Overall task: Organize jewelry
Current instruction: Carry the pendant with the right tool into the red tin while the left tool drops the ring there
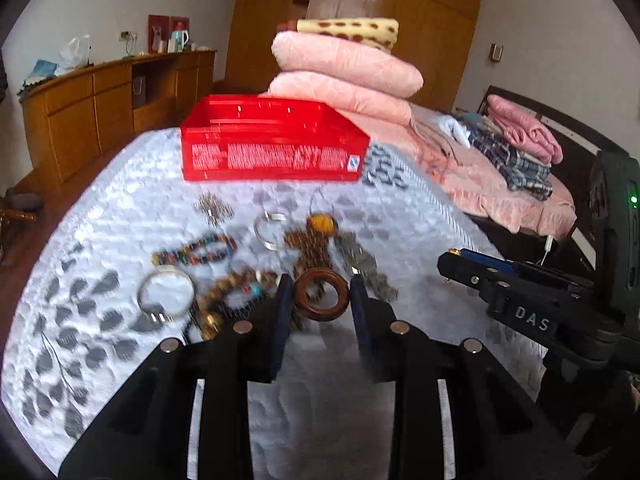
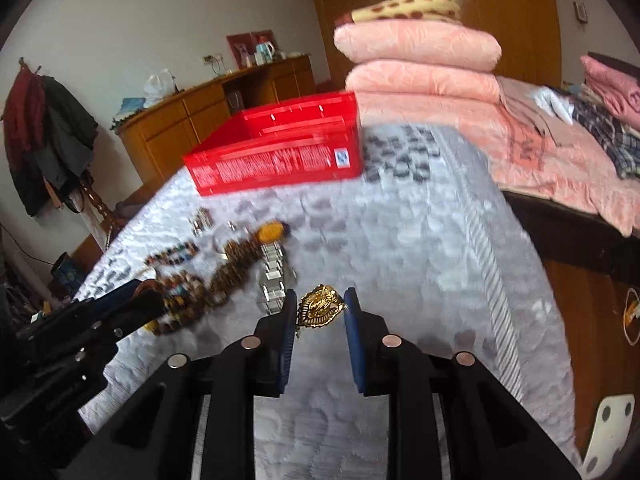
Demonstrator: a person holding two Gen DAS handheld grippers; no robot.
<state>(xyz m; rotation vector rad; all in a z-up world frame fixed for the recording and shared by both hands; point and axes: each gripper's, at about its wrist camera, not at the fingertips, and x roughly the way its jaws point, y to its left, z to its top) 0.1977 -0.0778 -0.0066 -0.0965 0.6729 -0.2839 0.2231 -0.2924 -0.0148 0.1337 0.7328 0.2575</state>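
A brown wooden bangle [image 1: 303,299] sits between the pads of my left gripper [image 1: 320,296], which is shut on it just above the bedspread. My right gripper [image 2: 318,308] is shut on a gold filigree ornament [image 2: 320,307]. Loose jewelry lies on the white, grey-leafed bedspread [image 1: 120,220]: a silver bangle [image 1: 166,294], a coloured bead bracelet [image 1: 196,250], a silver cuff [image 1: 270,228], a brown bead necklace with an amber pendant [image 1: 320,224] and a metal watch [image 2: 272,272]. Beyond them stands an open red box [image 1: 272,152] [image 2: 280,152]. The two grippers are side by side.
Folded pink quilts [image 1: 344,76] are stacked behind the red box, with a pile of clothes [image 1: 516,140] to the right. The bedspread's edge [image 2: 500,260] drops off on the right. A wooden cabinet [image 1: 100,100] lines the far left wall.
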